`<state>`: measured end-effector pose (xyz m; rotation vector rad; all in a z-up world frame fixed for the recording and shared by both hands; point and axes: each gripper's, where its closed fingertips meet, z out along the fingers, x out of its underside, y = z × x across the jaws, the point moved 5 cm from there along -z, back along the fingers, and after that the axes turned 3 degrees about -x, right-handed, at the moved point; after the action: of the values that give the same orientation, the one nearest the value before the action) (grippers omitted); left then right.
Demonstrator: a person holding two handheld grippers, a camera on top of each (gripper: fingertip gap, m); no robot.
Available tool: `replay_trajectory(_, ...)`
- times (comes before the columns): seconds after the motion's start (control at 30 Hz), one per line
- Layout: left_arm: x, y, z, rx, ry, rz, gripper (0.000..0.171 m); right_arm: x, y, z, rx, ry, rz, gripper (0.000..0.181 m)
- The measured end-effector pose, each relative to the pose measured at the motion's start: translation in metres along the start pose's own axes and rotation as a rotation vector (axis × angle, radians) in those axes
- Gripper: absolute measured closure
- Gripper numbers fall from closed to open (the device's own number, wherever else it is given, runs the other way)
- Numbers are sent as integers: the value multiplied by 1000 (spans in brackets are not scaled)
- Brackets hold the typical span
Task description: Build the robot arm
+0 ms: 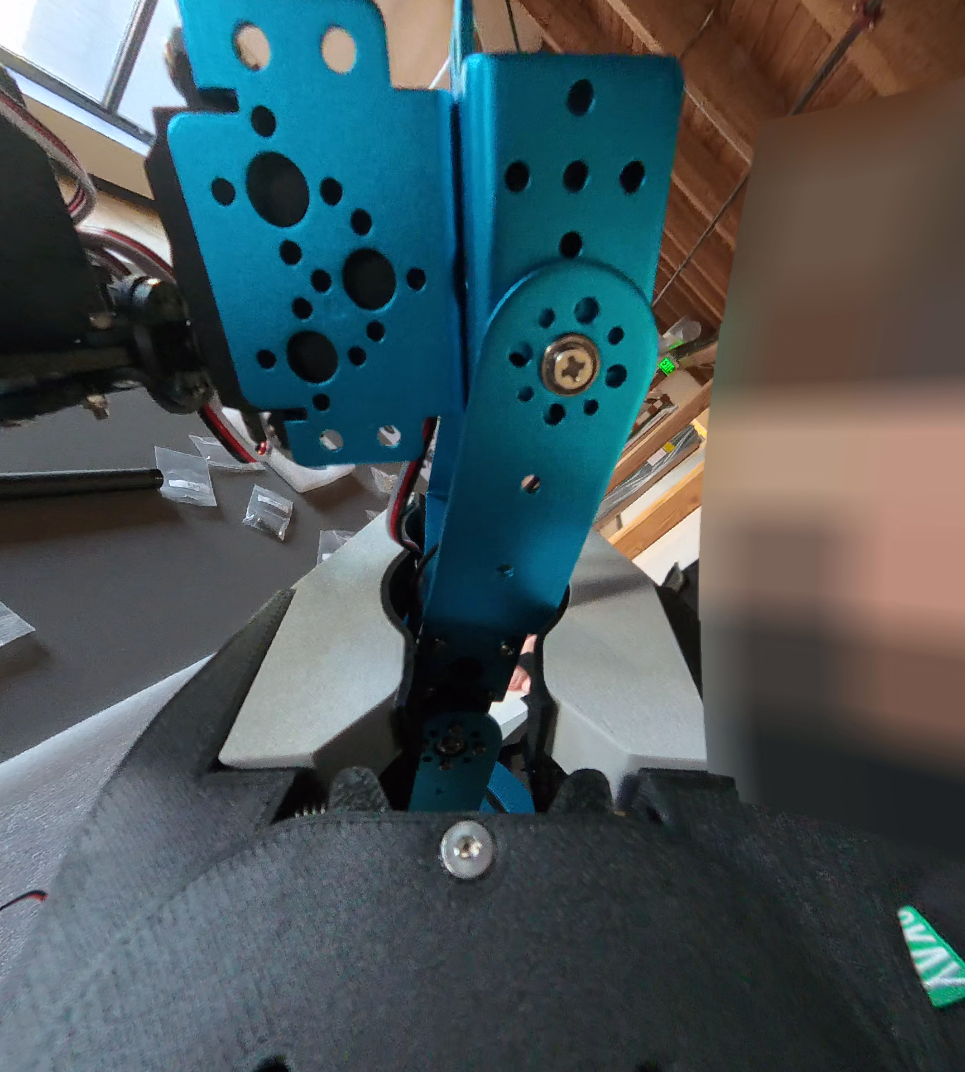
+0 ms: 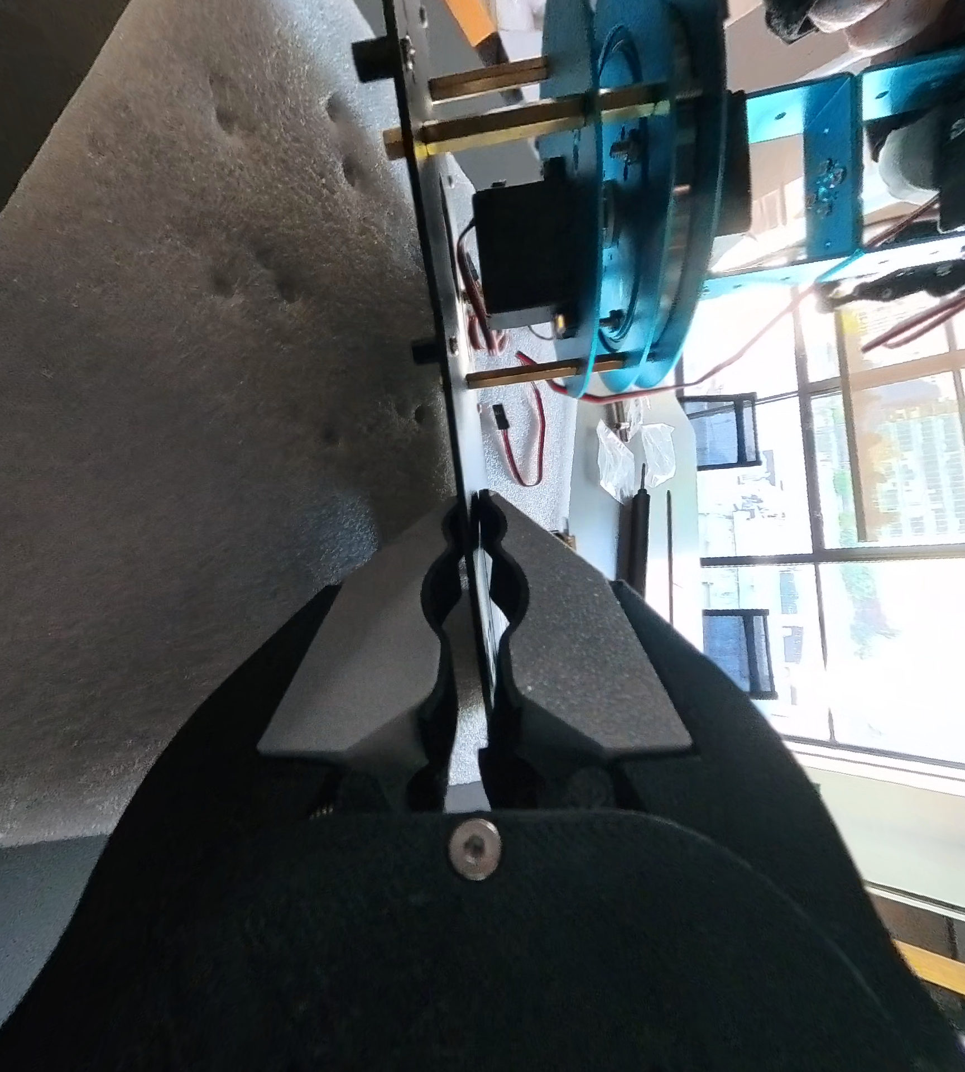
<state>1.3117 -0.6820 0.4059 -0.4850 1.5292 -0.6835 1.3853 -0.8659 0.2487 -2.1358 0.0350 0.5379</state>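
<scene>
Left gripper point(image 1: 471, 655) clamped on blue metal arm point(image 1: 526, 464); arm's long axis runs straight ahead from fingers. Right gripper point(image 2: 477, 615) pinches thin black base plate point(image 2: 433, 290) edge-on; blue turntable point(image 2: 636, 203) ahead, right of plate.

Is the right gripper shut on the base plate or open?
Shut on it. The right gripper has both fingers pressed against the thin black base plate, whose edge runs between them with no gap at the tips.
</scene>
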Motion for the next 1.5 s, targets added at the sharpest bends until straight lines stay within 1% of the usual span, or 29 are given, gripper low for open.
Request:
replay_trajectory(0.13,-8,16,1,3,12,-99,135,-1,-9,0,-46,3,38,181)
replay_trajectory(0.33,-20,53,2,3,18,-258,135,-2,-27,3,-121,-3,108,180)
replay_trajectory(0.57,-26,85,4,13,24,-400,134,-2,-44,6,-217,-15,157,179)
replay_trajectory(0.93,-27,119,8,5,18,-533,135,-2,-60,11,-273,6,184,175)
replay_trajectory(1.5,-25,142,15,34,60,-612,135,-2,-67,14,-295,18,182,172)
